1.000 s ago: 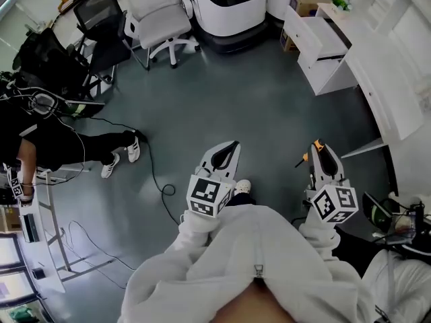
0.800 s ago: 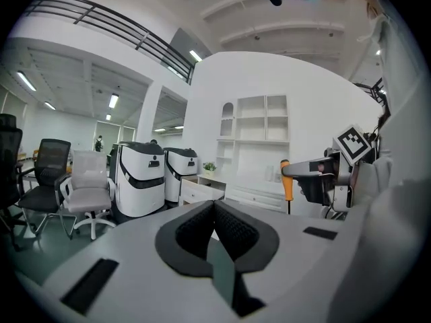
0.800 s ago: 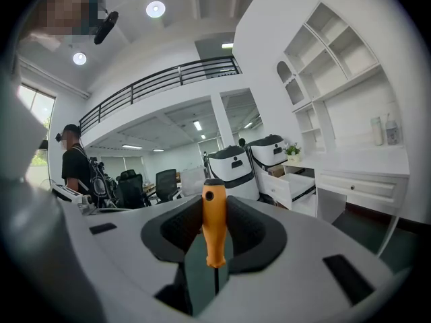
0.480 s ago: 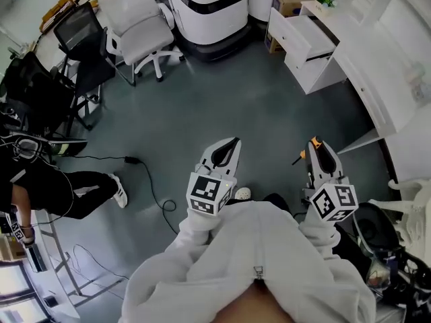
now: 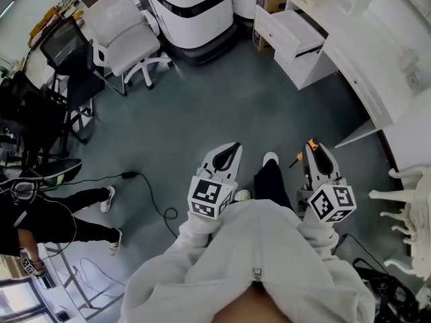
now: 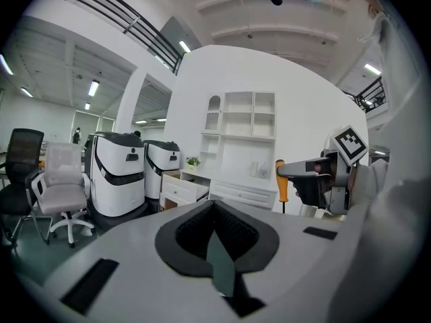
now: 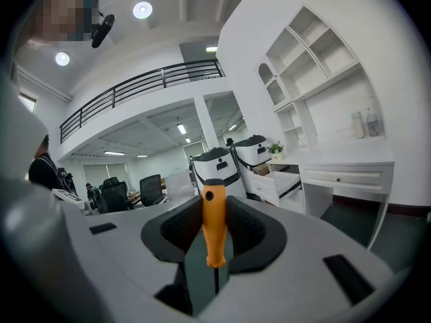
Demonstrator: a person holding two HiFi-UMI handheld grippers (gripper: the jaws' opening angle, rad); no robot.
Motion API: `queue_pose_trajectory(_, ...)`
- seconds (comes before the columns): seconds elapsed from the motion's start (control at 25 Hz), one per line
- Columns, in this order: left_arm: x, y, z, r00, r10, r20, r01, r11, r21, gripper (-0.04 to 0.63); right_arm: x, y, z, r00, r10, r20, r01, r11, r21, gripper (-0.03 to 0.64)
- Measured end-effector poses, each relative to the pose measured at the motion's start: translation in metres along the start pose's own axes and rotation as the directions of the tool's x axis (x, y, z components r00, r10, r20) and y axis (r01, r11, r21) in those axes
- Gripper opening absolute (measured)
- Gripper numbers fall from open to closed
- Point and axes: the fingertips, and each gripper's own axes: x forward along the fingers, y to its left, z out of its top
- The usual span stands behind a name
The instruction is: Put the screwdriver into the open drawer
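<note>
My right gripper (image 5: 315,155) is shut on the screwdriver (image 5: 310,144). Its orange handle (image 7: 214,221) stands upright between the jaws, and the dark shaft pokes out below. My left gripper (image 5: 227,155) is held beside it with its jaws shut on nothing. In the left gripper view the right gripper (image 6: 316,179) and the screwdriver (image 6: 281,180) show at the right. The open white drawer (image 5: 288,33) juts from a white desk unit across the floor, ahead and slightly right of both grippers. The drawer (image 7: 287,182) also shows in the right gripper view.
Two big white machines (image 5: 192,9) stand left of the drawer, with a white office chair (image 5: 126,32) and a black chair (image 5: 64,49) further left. A long white desk (image 5: 377,66) runs along the right. A person (image 5: 40,214) sits at left, a cable (image 5: 145,187) on the floor.
Both grippers have moved forward across the floor toward the drawer unit, which now sits further left in the head view. A foot has stepped forward between them. The grip is unchanged.
</note>
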Motion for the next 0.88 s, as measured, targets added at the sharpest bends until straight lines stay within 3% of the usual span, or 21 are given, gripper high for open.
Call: queue_pose_trajectory(0.88, 0.147, 0.018, 0.034, 0.998, -0.034, -0.060, 0.035, 0.999, 0.012, 0.017, 0.089, -0.097, 0.046, 0.999, -0.021, -0.043, 0.023, 0.999, 0.032, 0.127)
